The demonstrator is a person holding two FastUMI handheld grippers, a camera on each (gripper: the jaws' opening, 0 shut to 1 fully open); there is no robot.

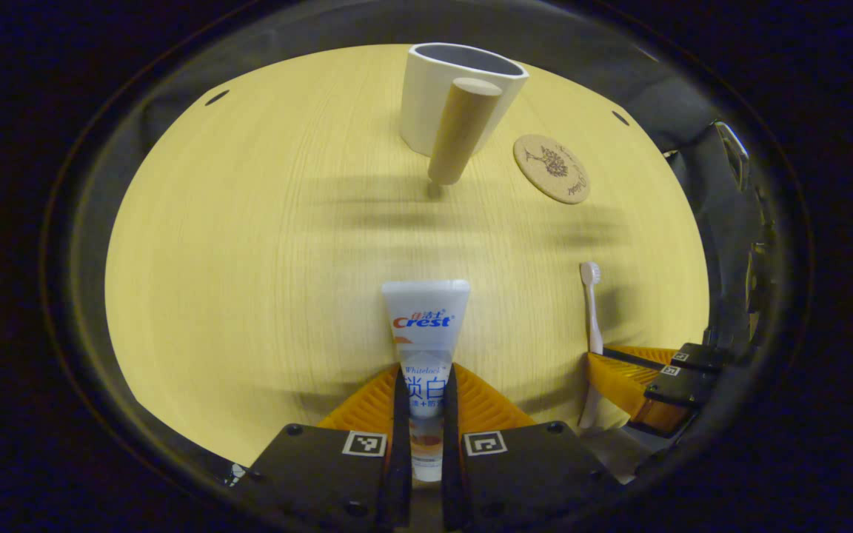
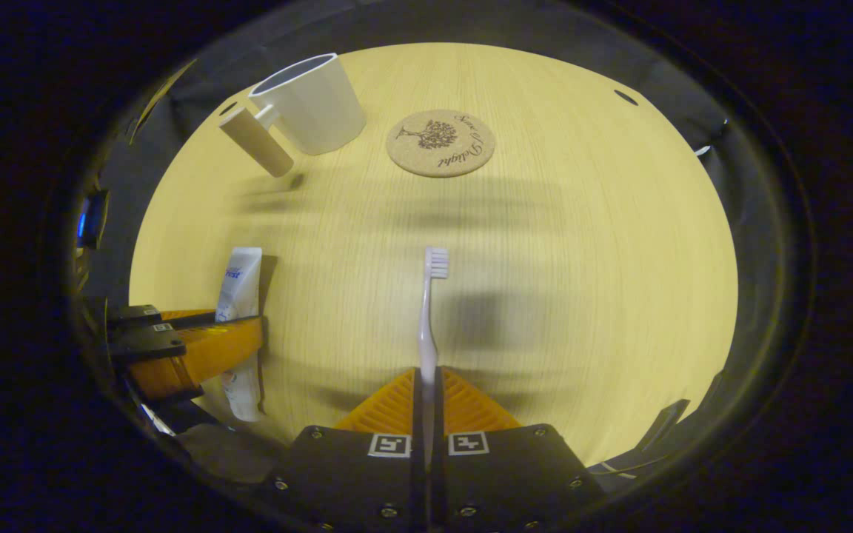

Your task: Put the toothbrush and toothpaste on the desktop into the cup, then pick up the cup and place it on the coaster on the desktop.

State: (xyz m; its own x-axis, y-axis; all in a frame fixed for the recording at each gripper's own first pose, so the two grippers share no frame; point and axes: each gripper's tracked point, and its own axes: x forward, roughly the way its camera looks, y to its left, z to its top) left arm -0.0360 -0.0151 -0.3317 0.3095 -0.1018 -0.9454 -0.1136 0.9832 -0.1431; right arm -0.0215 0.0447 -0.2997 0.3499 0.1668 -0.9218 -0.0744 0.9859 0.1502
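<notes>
Presently the toothpaste (image 1: 425,348) is gripped by the left tool (image 1: 425,403), the toothbrush (image 2: 429,318) by the right tool (image 2: 426,396); nothing is seen inside the cup (image 1: 456,89).

white cup (image 1: 463,96) upright beside coaster (image 1: 552,168); toothpaste (image 1: 426,333), toothbrush (image 2: 430,311) gripped.

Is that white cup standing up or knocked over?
Upright. The cup stands on the table, open mouth facing up, handle sticking out sideways.
</notes>
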